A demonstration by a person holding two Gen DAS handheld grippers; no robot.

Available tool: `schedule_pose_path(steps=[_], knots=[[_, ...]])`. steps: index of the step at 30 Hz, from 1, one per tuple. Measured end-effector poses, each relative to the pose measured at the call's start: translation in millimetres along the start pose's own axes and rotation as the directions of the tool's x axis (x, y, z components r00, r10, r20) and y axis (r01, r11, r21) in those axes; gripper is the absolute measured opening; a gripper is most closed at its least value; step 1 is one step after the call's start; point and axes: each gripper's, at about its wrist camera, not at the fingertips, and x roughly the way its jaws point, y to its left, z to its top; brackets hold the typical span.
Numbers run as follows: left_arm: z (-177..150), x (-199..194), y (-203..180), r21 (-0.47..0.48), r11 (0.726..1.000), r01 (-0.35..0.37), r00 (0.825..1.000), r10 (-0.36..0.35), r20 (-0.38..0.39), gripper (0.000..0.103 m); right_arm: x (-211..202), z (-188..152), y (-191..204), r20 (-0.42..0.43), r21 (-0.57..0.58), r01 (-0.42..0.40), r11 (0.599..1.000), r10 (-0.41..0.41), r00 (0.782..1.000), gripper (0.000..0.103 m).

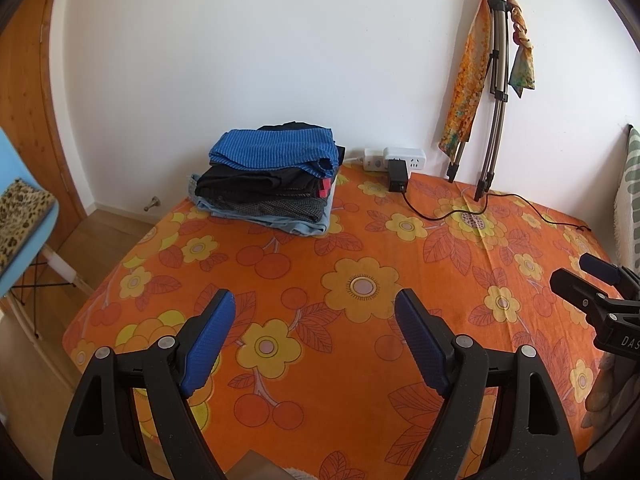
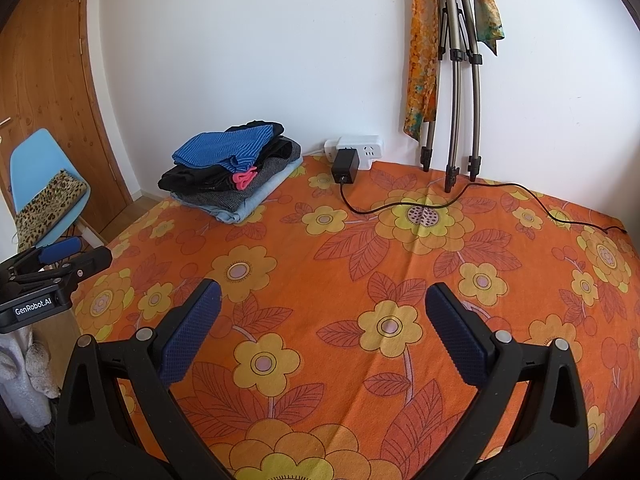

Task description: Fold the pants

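A bed under an orange flowered cover [image 2: 320, 240] fills the room against a white wall, and the only pants in sight sit in a folded stack [image 1: 268, 184] at its far left corner. Both the left tongs [image 1: 316, 320] and right tongs [image 2: 322, 312] hover apart and empty, the stack ahead and leftward, likely nearer the left. A charger cable [image 2: 440, 200] trails right, clear of that path.
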Motion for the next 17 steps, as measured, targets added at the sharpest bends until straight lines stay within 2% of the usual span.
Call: schedule_pose_path(steps=[17], knots=[[1.3, -1.6, 1.6, 0.011, 1.000, -0.002, 1.000, 0.002, 0.021, 0.082, 0.7, 0.2, -0.1, -0.002, 0.000, -0.002, 1.000, 0.002, 1.000, 0.103]])
